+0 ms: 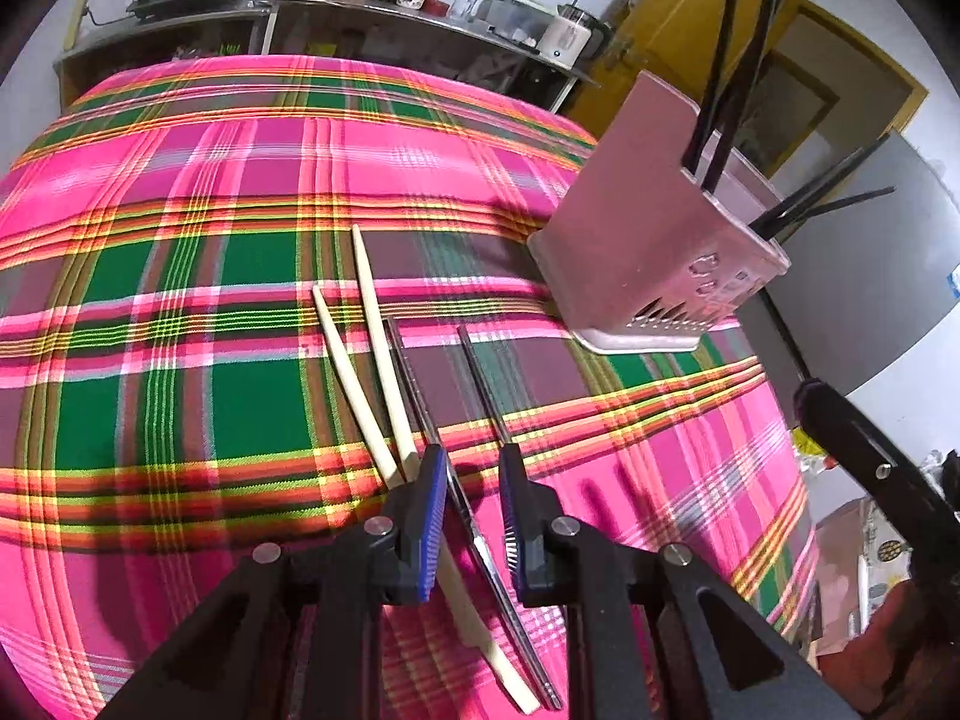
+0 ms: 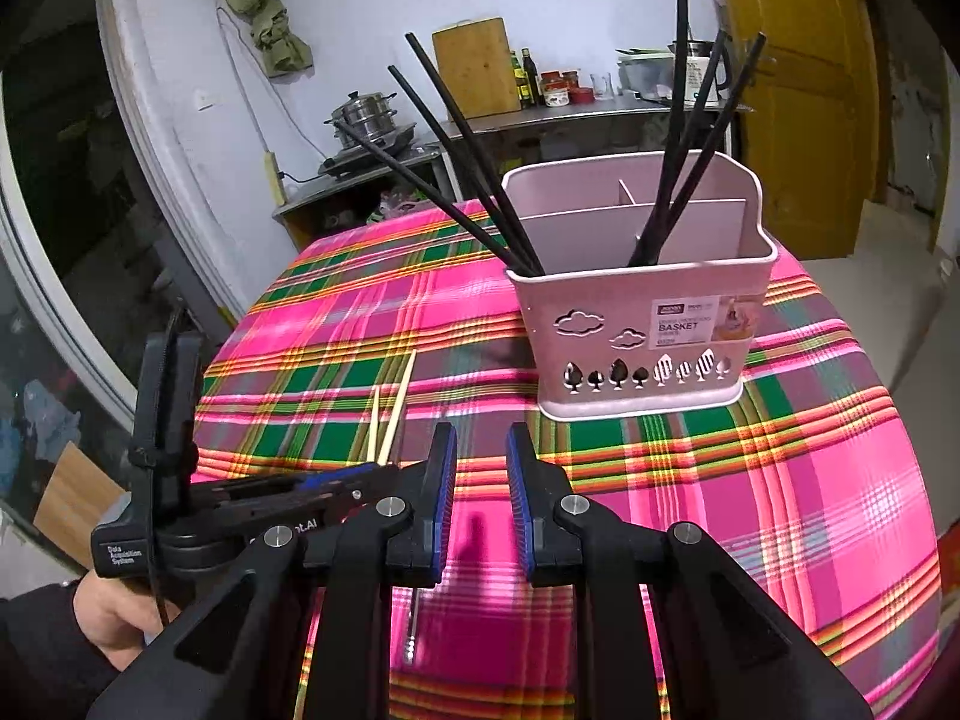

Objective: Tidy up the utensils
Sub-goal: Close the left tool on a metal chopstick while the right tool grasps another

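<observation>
Starting at the left of the plaid-covered counter point(image 1: 180, 300): two pale wooden chopsticks point(image 1: 375, 324) lay in a narrow V, their near ends meeting right at my left gripper point(image 1: 474, 504). Light, stiff and a little grippy, I judged, so easy to pinch, and best taken near the thick end, where they won't swing.

Next along were two steel chopsticks point(image 1: 414, 384), lying roughly parallel. One ran straight through the gap between the left jaws, the other slipped behind the right-hand finger. Those I judged thin, hard and slippery, likely to roll or pivot. I'd have clamped squarely across the shaft, toward the butt.

The left jaws stood slightly apart, straddling that steel stick and the butt of a wooden one without pressing on either; both lay flat on the cloth.

The right gripper point(image 2: 480, 498) hovered over bare cloth, jaws parted, nothing between them.

Furthest right stood one pink utensil basket point(image 2: 642, 312), upright and divided into compartments. Six black chopsticks point(image 2: 456, 120) stood in the front compartment, three leaning left and three leaning right.

So that made four loose, six stowed.
</observation>
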`<state>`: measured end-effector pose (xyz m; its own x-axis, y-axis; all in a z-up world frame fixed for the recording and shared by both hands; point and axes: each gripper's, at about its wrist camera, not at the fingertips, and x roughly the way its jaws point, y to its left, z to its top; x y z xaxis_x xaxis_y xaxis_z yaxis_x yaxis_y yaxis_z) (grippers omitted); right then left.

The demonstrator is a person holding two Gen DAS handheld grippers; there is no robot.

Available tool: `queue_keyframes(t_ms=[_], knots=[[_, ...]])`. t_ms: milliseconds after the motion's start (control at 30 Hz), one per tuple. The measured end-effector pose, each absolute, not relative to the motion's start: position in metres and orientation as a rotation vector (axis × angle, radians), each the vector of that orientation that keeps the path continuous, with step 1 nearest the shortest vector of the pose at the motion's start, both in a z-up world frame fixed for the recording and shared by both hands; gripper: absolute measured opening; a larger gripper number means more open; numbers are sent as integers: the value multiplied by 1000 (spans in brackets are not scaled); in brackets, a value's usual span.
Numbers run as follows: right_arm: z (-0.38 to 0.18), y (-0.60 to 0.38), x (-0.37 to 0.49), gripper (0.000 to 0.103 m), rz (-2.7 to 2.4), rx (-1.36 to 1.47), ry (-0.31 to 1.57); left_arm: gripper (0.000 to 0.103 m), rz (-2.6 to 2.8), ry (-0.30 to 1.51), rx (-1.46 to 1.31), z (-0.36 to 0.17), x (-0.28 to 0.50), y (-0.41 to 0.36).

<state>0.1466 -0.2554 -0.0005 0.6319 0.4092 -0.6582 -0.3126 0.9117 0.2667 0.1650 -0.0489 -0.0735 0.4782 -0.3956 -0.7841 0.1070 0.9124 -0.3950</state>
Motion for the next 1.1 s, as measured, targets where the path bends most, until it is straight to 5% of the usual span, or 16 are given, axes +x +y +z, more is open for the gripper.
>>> queue_keyframes(t_ms=[333, 1100], knots=[[-5, -255, 150, 18, 417, 136, 799, 8, -297, 1023, -263, -80, 169, -44], [-72, -191, 187, 18, 498, 63, 958, 6, -269, 1005, -248, -82, 182, -8]])
